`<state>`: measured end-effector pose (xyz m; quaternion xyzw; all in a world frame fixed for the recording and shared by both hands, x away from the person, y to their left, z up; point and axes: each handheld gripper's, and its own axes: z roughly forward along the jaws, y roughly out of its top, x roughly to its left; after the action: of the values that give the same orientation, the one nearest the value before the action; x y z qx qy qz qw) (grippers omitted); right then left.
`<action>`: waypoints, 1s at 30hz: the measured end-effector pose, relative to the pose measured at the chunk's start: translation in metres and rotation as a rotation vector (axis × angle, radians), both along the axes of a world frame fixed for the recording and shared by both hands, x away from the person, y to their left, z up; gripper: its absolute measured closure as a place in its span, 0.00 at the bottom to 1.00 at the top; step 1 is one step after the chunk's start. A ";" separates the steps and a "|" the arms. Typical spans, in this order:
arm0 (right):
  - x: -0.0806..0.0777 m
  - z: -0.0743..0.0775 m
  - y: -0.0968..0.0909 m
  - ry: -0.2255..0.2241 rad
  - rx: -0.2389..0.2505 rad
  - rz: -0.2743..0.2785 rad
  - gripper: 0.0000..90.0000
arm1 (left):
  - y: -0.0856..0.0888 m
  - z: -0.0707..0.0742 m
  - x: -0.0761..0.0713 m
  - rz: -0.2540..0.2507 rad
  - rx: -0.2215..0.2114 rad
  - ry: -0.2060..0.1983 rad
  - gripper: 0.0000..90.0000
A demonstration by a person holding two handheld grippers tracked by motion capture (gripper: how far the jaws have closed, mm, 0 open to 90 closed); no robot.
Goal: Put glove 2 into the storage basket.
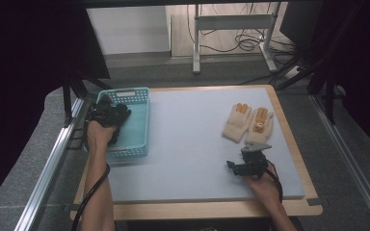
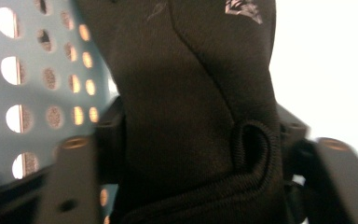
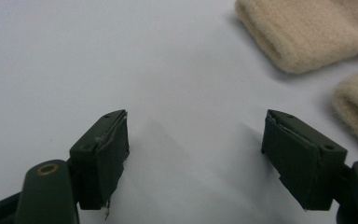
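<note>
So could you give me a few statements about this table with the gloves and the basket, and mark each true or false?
1. The black fabric glove lies between the jaws of the left gripper, over the turquoise perforated plastic basket. True.
2. The right gripper is clamped on a cream glove. False: its jaws stand apart with nothing between them, over the pale grey foam mat.
3. The two cream knitted gloves with orange fingertips lie side by side on the mat, beyond the right gripper. True.
4. The cream gloves are inside the basket. False: they lie on the mat, on the side of the table opposite the basket.
</note>
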<state>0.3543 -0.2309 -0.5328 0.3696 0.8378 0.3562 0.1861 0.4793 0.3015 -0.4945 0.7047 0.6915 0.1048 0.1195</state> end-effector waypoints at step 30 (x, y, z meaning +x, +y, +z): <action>0.000 0.000 0.000 0.001 -0.001 0.004 0.24 | -0.042 0.057 -0.042 -0.290 -0.212 -0.324 0.00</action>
<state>0.3542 -0.2309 -0.5328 0.3683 0.8387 0.3559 0.1850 0.4370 0.2592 -0.4374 0.7540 0.5622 0.1251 0.3158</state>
